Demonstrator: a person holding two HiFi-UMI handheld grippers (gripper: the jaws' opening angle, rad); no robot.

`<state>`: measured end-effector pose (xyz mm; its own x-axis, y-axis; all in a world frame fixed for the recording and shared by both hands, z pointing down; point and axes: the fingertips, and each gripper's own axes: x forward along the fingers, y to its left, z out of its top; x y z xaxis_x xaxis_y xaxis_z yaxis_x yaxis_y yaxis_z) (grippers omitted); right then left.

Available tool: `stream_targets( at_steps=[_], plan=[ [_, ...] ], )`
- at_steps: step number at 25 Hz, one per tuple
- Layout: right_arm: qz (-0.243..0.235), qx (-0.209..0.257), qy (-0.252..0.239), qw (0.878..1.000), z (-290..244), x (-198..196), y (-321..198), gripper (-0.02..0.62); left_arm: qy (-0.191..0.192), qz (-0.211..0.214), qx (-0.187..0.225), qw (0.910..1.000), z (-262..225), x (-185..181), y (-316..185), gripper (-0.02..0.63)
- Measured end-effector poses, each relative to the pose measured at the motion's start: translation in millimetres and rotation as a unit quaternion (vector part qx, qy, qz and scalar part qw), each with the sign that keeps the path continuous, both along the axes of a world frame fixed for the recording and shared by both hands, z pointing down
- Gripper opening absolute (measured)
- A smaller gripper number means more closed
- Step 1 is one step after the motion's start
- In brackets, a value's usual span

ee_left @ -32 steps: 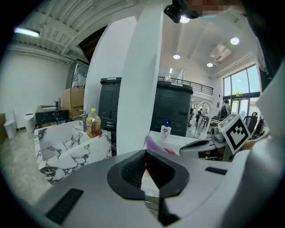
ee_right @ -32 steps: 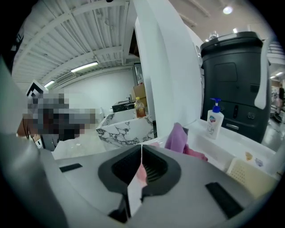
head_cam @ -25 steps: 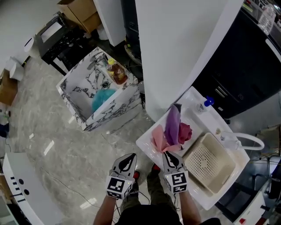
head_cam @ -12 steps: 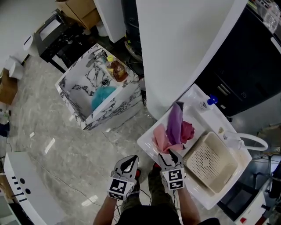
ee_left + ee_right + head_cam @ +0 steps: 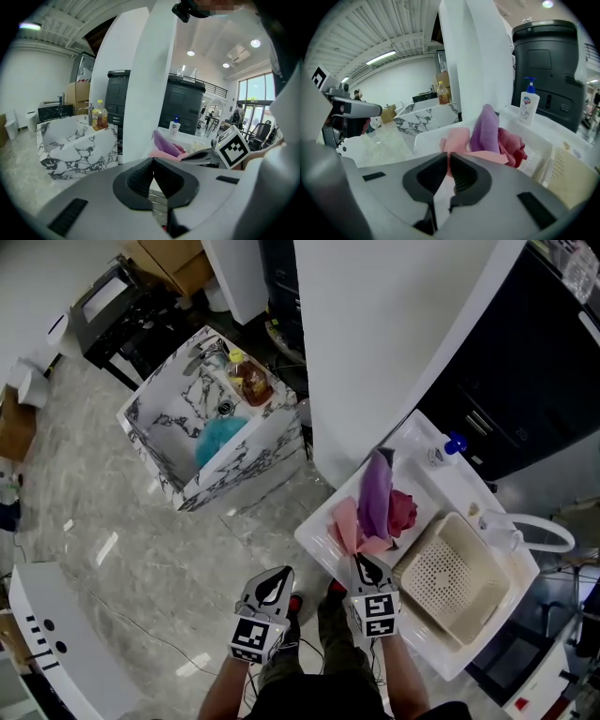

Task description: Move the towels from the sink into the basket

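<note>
Pickup looked to be the step in hand: the right gripper [image 5: 361,563], whose jaws had just been closing, pinched the near edge of the pink towel [image 5: 345,524] at the front of the white sink [image 5: 317,542]. The left gripper [image 5: 274,585] hung beside it, jaws clenched on nothing. Next, I judged, the pink towel needed lifting clear of the purple towel [image 5: 377,498] heaped against it, then carrying across to the beige basket [image 5: 448,579], which sat empty just beside the towels. Counted: three towels in the white sink, with the dark red towel [image 5: 403,512] the third; one teal towel [image 5: 220,437] in the marble sink [image 5: 246,468], well apart; one basket; two grippers.
</note>
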<state>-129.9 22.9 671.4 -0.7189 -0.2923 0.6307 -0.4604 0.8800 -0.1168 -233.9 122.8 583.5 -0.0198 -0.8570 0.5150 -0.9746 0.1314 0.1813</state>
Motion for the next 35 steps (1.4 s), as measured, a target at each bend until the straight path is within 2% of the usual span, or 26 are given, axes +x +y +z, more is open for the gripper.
stream_targets(
  at_steps=[9,18,21,29,35],
  plan=[
    [0.025,0.039,-0.039,0.998,-52,8,-8,0.04,-0.018,0.025,0.029,0.9991,-24,8,-6,0.008],
    [0.069,0.093,-0.074,0.99,-111,32,-16,0.04,-0.038,0.075,0.069,0.9941,-59,29,-24,0.008],
    [0.084,0.105,-0.08,0.988,-127,44,-15,0.04,-0.034,0.091,0.084,0.9918,-75,41,-31,0.008],
    [0.153,0.148,-0.087,0.973,-163,87,-28,0.04,-0.038,0.149,0.118,0.9811,-99,68,-56,0.008],
    [0.216,0.163,-0.081,0.959,-175,135,-41,0.04,-0.031,0.191,0.132,0.9722,-106,96,-78,0.008]
  ],
)
